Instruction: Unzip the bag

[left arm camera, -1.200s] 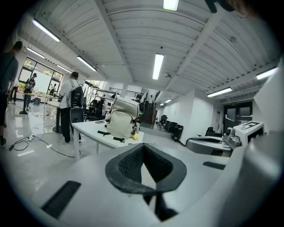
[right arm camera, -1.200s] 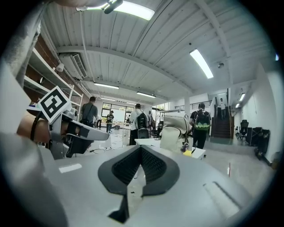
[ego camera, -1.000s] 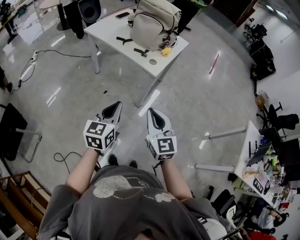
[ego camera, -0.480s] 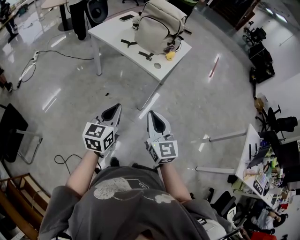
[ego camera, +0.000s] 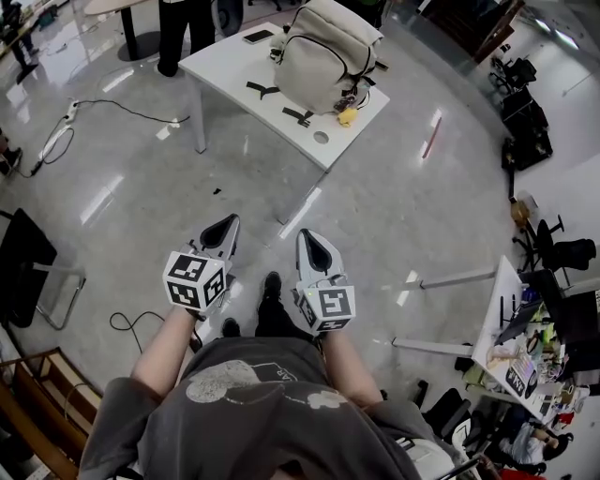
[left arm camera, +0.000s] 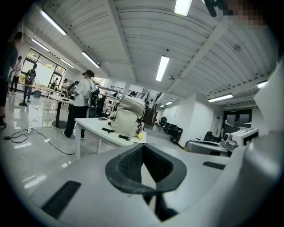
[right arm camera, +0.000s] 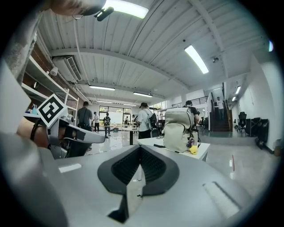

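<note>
- The left claw (ego camera: 223, 229) and the right claw (ego camera: 312, 244) are side by side at about six o'clock in the head view. Both point towards twelve o'clock. Each has its jaws together with nothing between them.
- The wearer's dark shoe (ego camera: 271, 287) is on the floor between the two claws.
- Glossy grey floor (ego camera: 375, 206) stretches from the claws to the counter (ego camera: 223, 67), which is well apart from them. A black cable (ego camera: 122, 109) trails across the floor at ten o'clock.
- A dark chair (ego camera: 26, 267) stands at nine o'clock and a cluttered desk (ego camera: 495, 323) at four o'clock.
- The cream backpack (ego camera: 326, 54) stands upright on the white counter at twelve o'clock. Its zips show as black lines and its inside is hidden.
- A yellow charm (ego camera: 348, 116) hangs at the backpack's near right corner. Black straps (ego camera: 259, 91) lie on the counter just beside the backpack, and a phone (ego camera: 257, 36) lies beyond them.
- A person (ego camera: 184, 28) stands at the counter's far left end.
- Only the head view shows the cable and the chair.
- Only the gripper views show the ribbed ceiling with strip lights (left arm camera: 162, 67) and more people far behind.
- The right gripper view has the left gripper at its nine o'clock.
</note>
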